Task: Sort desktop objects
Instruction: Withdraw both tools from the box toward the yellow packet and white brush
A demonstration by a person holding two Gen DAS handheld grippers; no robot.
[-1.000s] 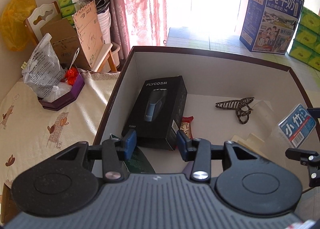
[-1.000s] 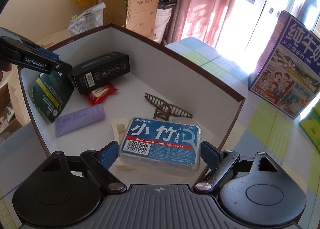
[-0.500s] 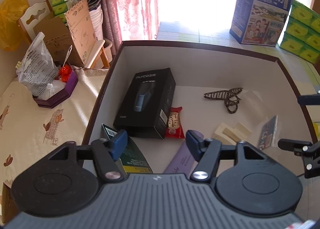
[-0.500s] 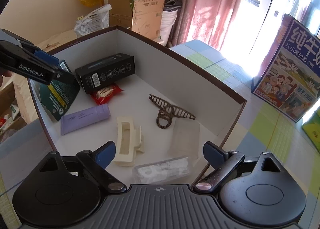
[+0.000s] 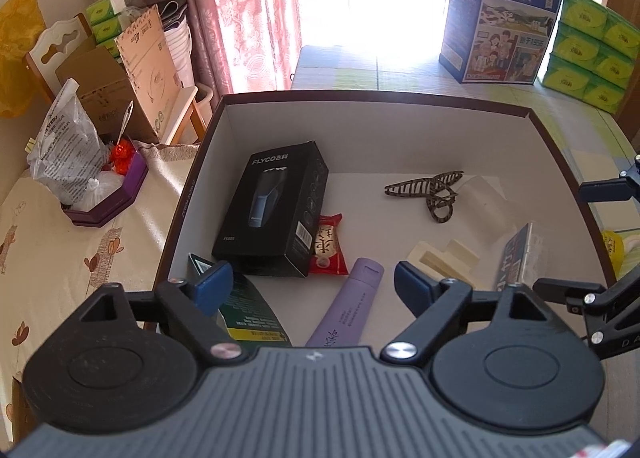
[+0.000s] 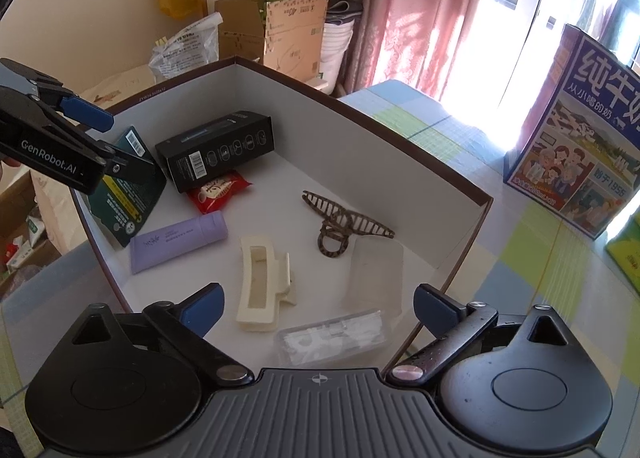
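Inside white-walled, brown-rimmed box (image 6: 400, 161), by size: black carton (image 5: 276, 213) far left, purple tube (image 5: 348, 306), cream clip (image 6: 260, 278), striped clip (image 5: 432, 189), clear floss case (image 6: 332, 338) at near wall, bare floor centre; left gripper (image 5: 308, 282) and right gripper (image 6: 316, 306) both spread, empty.
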